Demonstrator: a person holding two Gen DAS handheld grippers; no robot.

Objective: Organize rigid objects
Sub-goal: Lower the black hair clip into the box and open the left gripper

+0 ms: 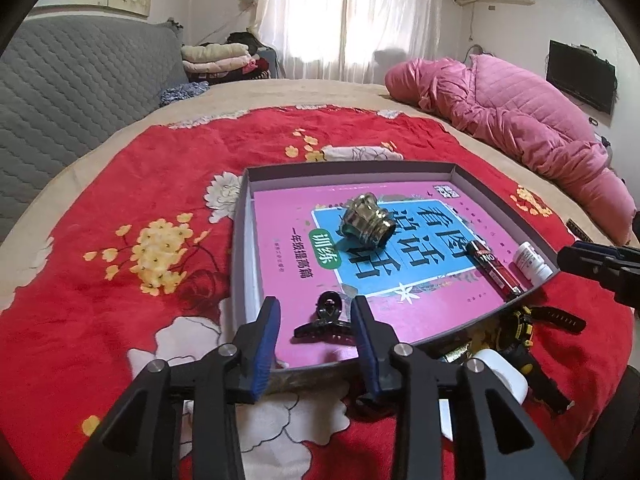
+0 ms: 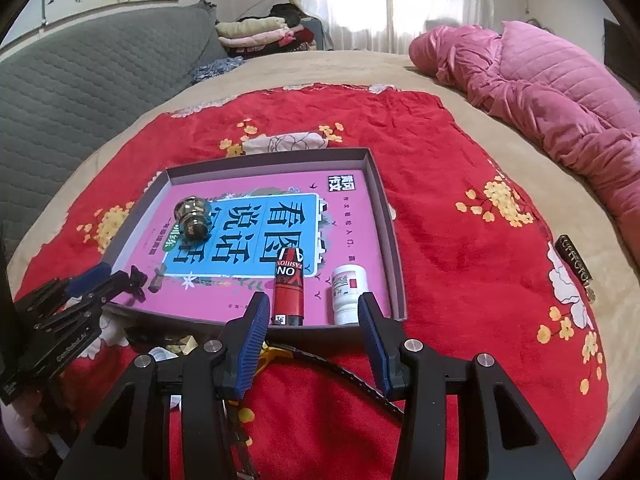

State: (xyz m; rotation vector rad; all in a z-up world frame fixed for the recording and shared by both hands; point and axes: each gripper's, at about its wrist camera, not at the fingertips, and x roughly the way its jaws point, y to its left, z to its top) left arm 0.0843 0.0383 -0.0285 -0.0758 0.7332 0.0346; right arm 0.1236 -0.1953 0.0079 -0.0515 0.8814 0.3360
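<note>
1. In the tray [image 1: 460, 172], the clip [image 1: 326, 320] lies between the left gripper [image 1: 316, 332]'s wide fingers, seemingly just set down.
2. The right gripper [image 2: 312, 328] hangs wide, empty, over the watch [image 2: 320, 358], probably next.

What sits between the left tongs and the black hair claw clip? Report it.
Nothing visible. The open left tongs frame the glossy black plastic hair claw clip, which lies inside the shallow grey cardboard tray near its front wall. Only that low front wall lies beneath the approach.
</note>
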